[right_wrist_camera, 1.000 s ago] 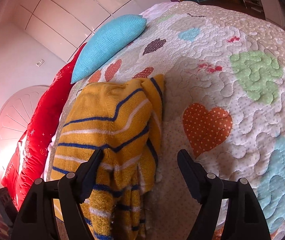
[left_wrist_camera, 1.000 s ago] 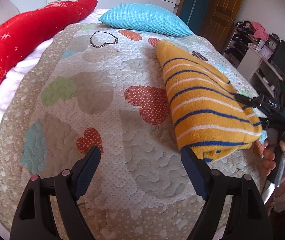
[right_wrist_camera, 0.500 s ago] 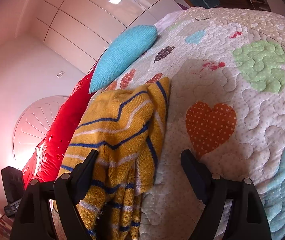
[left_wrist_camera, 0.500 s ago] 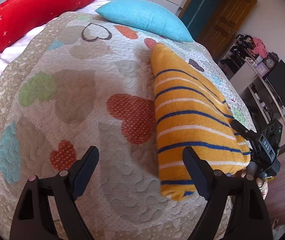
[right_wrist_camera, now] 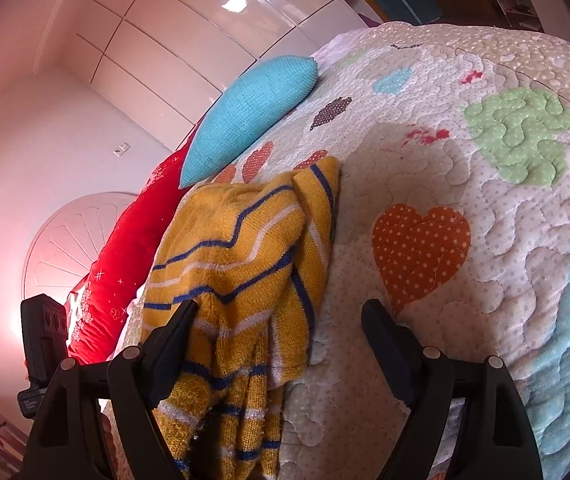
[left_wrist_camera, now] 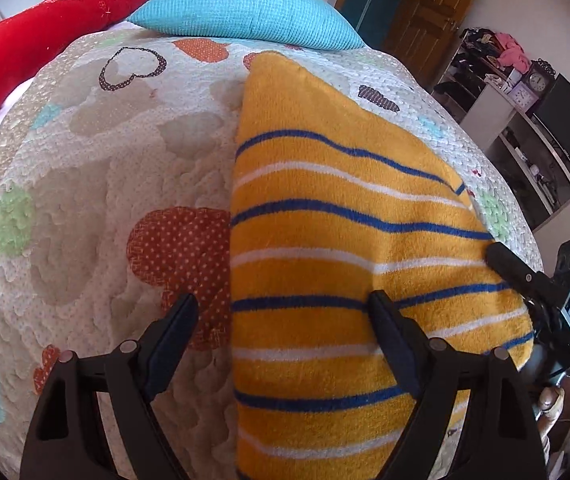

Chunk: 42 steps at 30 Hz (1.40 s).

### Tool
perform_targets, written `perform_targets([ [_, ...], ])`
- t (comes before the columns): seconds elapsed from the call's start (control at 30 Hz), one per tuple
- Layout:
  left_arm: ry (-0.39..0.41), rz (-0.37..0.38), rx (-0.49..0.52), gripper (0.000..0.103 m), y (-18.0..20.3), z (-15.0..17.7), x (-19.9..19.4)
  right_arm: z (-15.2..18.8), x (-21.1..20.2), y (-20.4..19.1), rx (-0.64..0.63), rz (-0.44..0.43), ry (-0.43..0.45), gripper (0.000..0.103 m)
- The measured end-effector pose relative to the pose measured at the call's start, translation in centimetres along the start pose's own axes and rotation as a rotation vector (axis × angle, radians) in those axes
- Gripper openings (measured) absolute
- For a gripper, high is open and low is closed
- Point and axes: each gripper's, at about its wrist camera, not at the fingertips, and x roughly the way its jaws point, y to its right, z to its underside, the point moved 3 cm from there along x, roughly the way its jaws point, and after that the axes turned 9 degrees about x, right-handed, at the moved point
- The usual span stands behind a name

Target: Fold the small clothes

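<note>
The left gripper [left_wrist_camera: 283, 316] has its jaws spread wide and holds nothing; they straddle the near left edge of the yellow striped garment [left_wrist_camera: 337, 240], one finger over the quilt [left_wrist_camera: 85, 184], the other over the fabric. The right gripper [right_wrist_camera: 277, 324] also stands wide open and empty, its left finger just over the garment's rumpled knit, its right finger above the quilt. The garment lies folded on the bed, below the blue pillow [left_wrist_camera: 245, 12] and the red pillow [left_wrist_camera: 33, 40]. In the left wrist view, the right gripper's body carries a small label that seems to read "DAS".
</note>
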Motion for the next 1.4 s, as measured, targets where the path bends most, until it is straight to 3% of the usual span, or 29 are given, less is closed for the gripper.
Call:
perform_targets([
  [0.07, -0.009, -0.029, 0.044, 0.084, 0.4, -0.6, -1.6, -0.1, 0.1, 0.1, 0.006, -0.007, 0.002, 0.086],
  [0.2, 0.114, -0.049, 0.125, 0.083, 2.6, -4.0, -5.5, -0.2, -0.4, 0.5, 0.024, -0.045, 0.012, 0.086],
  [0.27, 0.114, -0.054, 0.141, 0.084, 3.7, -6.5, -5.2, -0.2, -0.6, 0.6, 0.034, -0.065, 0.017, 0.086],
  [0.37, 0.086, -0.051, 0.144, 0.084, 5.2, -10.3, -2.5, -0.3, -0.8, 0.8, 0.044, -0.086, 0.024, 0.086],
  [0.53, -0.053, -0.02, 0.171, 0.083, 7.6, -14.3, 5.2, -0.2, -0.9, 0.7, 0.039, -0.09, 0.028, 0.086],
  [0.67, -0.169, -0.17, 0.337, 0.084, 10.3, -14.7, 11.0, -0.3, -0.8, 0.7, 0.039, -0.091, 0.03, 0.086],
  [0.77, -0.175, -0.23, 0.39, 0.084, 11.5, -15.5, 12.9, -0.2, -1.1, 0.8, 0.045, -0.102, 0.035, 0.086],
  [0.9, -0.188, -0.182, 0.322, 0.083, 11.1, -18.0, 13.8, -0.2, -1.4, 0.8, 0.05, -0.115, 0.038, 0.086],
  [1.03, -0.159, -0.026, 0.274, 0.083, 11.4, -19.5, 12.3, -0.3, -1.5, 1.0, 0.058, -0.131, 0.039, 0.086],
  [1.13, -0.242, 0.026, 0.329, 0.083, 12.4, -18.6, 12.7, -0.3, -1.4, 0.9, 0.056, -0.128, 0.037, 0.086],
  [1.2, -0.311, -0.005, 0.381, 0.067, 12.9, -17.6, 14.0, -0.3, -1.5, 0.9, 0.058, -0.132, 0.038, 0.086],
  [1.27, -0.336, -0.034, 0.389, 0.011, 12.8, -17.3, 15.1, -0.3, -1.5, 1.0, 0.06, -0.136, 0.039, 0.086],
  [1.3, -0.334, -0.011, 0.356, 0.005, 12.6, -17.5, 15.3, -0.3, -1.5, 1.0, 0.06, -0.136, 0.039, 0.086],
  [1.4, -0.292, -0.026, 0.348, 0.005, 13.1, -17.9, 15.6, -0.3, -1.4, 1.0, 0.055, -0.128, 0.037, 0.086],
])
